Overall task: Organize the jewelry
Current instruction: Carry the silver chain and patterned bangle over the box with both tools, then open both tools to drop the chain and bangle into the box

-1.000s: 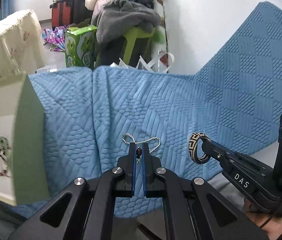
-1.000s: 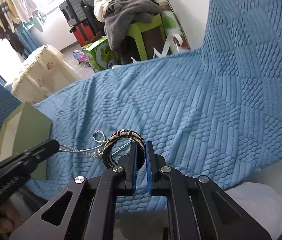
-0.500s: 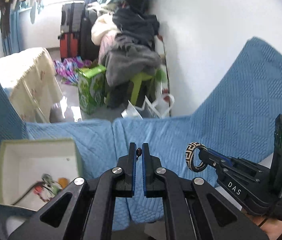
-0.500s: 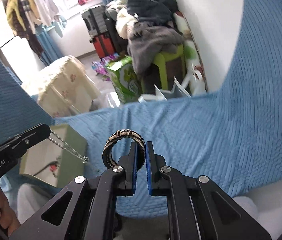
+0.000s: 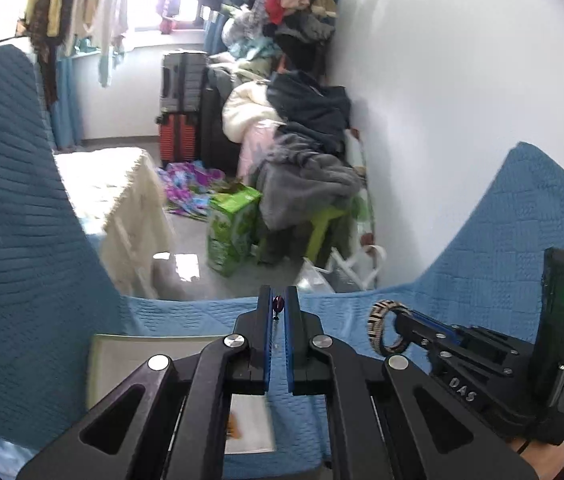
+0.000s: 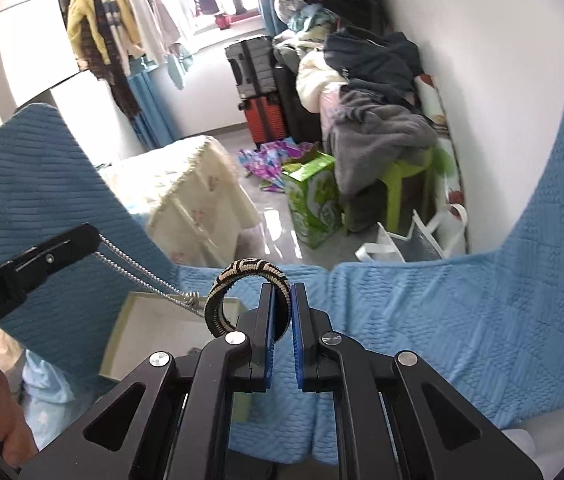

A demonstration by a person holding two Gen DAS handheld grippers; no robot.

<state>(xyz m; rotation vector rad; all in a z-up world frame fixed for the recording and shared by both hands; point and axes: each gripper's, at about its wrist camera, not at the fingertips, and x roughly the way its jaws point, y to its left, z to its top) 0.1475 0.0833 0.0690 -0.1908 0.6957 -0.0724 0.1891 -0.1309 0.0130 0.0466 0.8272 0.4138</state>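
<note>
My left gripper (image 5: 278,304) is shut on a silver chain necklace with a small dark red bead (image 5: 278,303); in the right wrist view the chain (image 6: 142,274) hangs from the left gripper (image 6: 96,238) over the open box (image 6: 154,324). My right gripper (image 6: 280,292) is shut on a black-and-cream patterned bangle (image 6: 242,280), held in the air above the blue quilted cover (image 6: 441,320). The bangle (image 5: 379,330) and right gripper (image 5: 401,320) also show in the left wrist view. The pale green jewelry box (image 5: 122,344) lies below my left gripper, mostly hidden by it.
The blue cover (image 5: 22,240) rises at the left and right. Beyond its far edge are a cream-covered table (image 6: 186,184), a green carton (image 6: 313,200), a green stool under piled clothes (image 6: 381,132), suitcases (image 6: 258,80) and a white wall.
Both grippers have lifted well up from the cover, carrying the necklace and the bangle. The left gripper has moved over the box, and the view tilts up toward the room.
</note>
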